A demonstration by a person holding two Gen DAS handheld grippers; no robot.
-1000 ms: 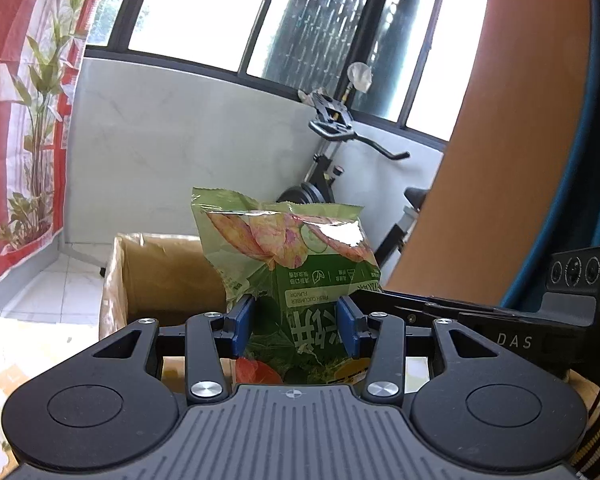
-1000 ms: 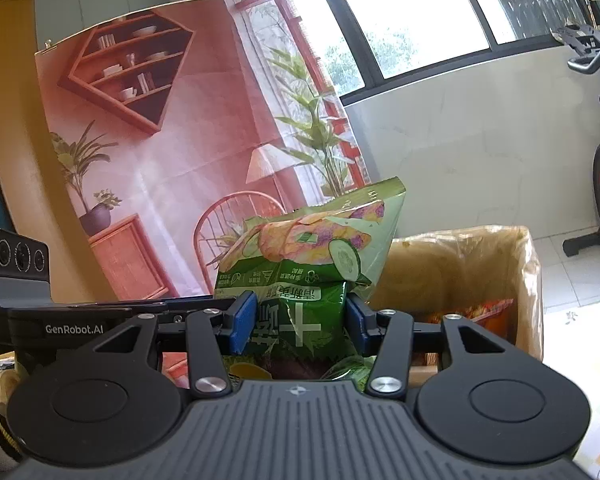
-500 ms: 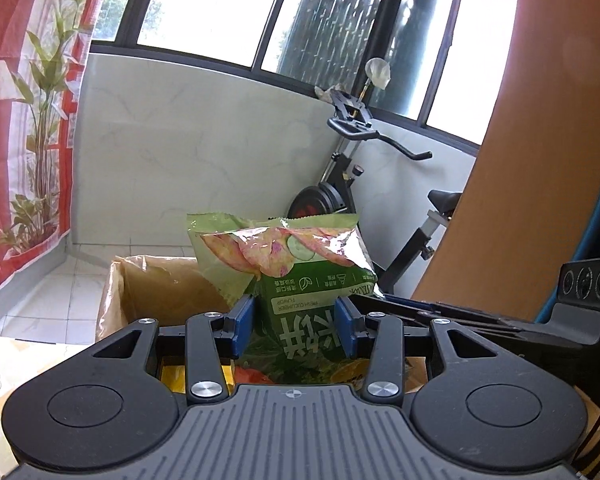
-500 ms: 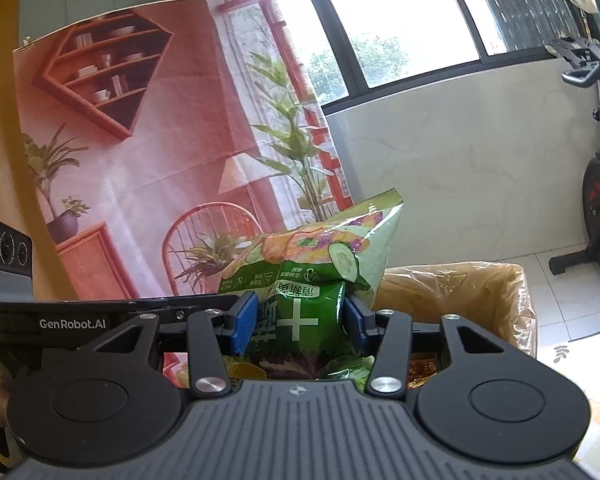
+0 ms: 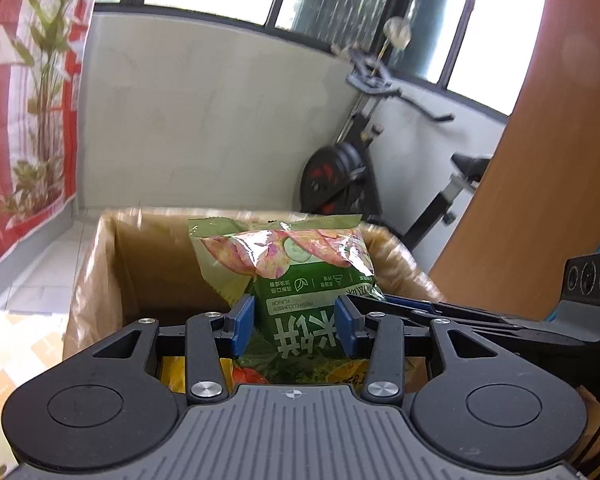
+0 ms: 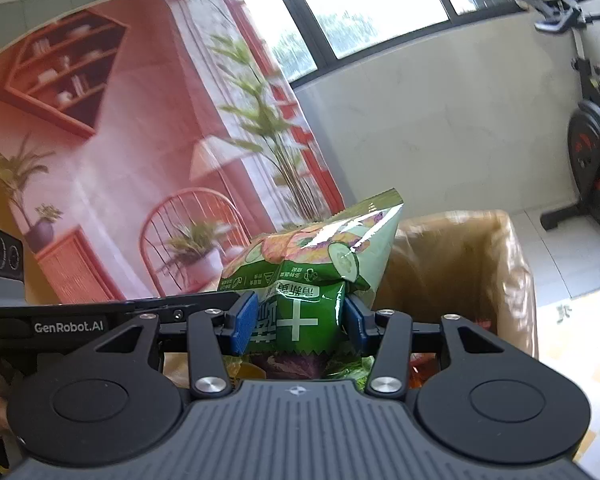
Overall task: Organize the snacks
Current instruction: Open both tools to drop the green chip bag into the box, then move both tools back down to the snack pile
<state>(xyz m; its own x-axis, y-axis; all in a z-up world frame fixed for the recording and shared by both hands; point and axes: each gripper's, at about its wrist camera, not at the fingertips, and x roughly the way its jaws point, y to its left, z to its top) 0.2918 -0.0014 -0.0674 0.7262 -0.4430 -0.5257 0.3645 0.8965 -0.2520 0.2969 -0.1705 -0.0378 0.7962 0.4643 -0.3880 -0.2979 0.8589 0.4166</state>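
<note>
Now both claws lower w/ snacks: left claw (image 5: 294,326) clamps crinkly green cucumber-chip bag (image 5: 300,276), right claw (image 6: 298,322) clamps second green bag (image 6: 312,272), over brown cardboard box (image 5: 148,256). Box nearer than sec ago; drop-in next, prob.

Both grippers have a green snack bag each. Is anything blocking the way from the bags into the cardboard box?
Nothing visible does. The left gripper holds its green snack bag over the open cardboard box; the right gripper holds its bag there too. Other snack packets already lie inside, below.
</note>
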